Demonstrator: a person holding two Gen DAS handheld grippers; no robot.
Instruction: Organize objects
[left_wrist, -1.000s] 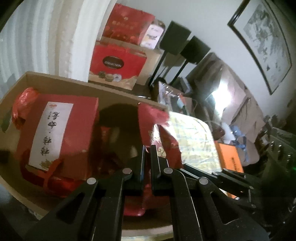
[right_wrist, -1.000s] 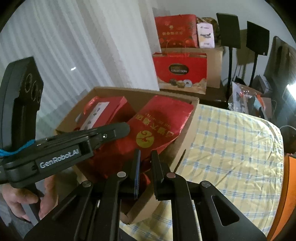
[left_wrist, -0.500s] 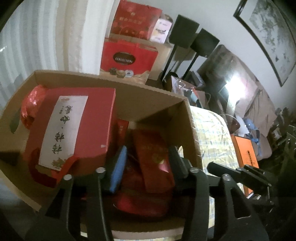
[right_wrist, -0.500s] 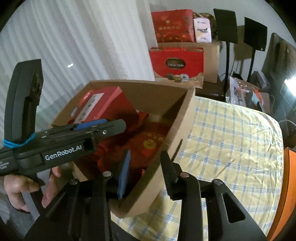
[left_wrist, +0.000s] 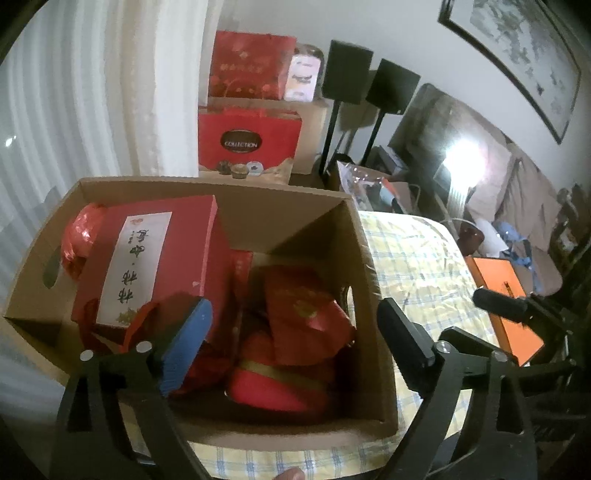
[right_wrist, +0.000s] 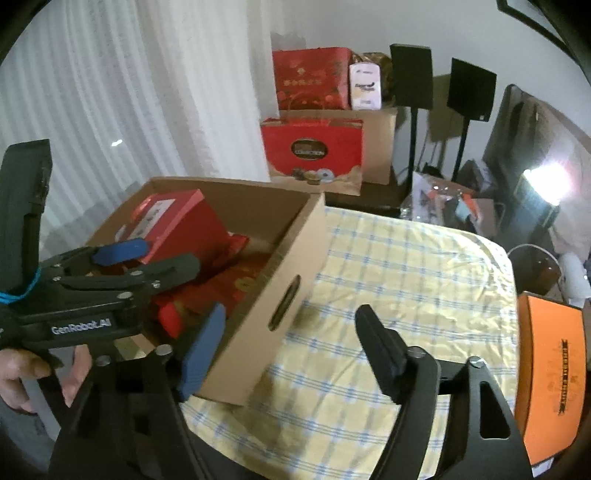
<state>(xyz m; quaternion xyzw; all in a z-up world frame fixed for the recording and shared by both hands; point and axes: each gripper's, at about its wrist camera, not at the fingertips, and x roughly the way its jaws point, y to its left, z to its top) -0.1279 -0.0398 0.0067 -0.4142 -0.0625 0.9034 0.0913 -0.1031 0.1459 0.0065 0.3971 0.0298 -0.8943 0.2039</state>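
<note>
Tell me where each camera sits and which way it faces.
Left wrist: on the left gripper, looking down into the open cardboard box of red gift packs; its own open fingers show.
Right wrist: on the right gripper, facing the box's side and yellow checked cloth; left gripper and a hand show.
Shared: box, cloth.
</note>
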